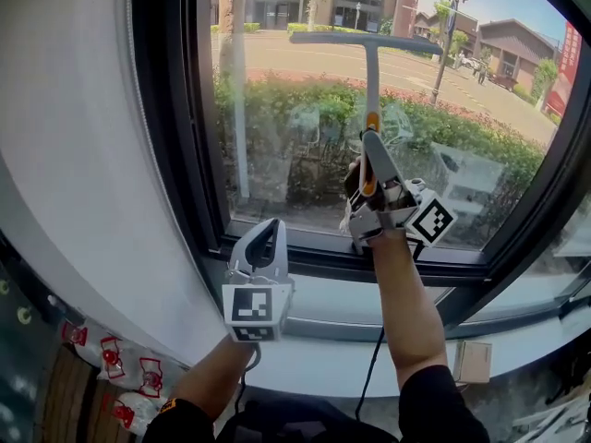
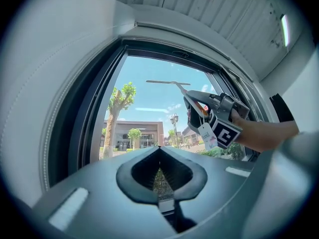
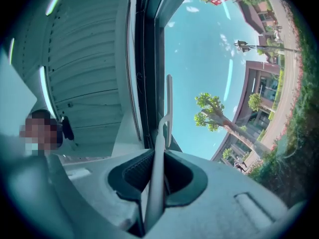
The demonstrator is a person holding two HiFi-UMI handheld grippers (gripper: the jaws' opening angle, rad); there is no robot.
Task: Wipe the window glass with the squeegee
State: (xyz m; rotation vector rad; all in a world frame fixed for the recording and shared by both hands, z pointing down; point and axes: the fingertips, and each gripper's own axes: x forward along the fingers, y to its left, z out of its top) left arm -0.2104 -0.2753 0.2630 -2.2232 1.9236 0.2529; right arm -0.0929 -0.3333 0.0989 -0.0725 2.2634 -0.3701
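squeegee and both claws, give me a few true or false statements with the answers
The right claw is shut on the squeegee by its handle. True.
The left claw holds a cloth. False: it is shut and empty.
In the head view, the squeegee's blade sits above its handle. True.
The left claw is up beside the blade. False: it is low, near the sill.

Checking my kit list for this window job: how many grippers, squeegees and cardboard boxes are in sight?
grippers: 2, the left gripper and the right gripper
squeegee: 1
cardboard box: 1
Total: 4
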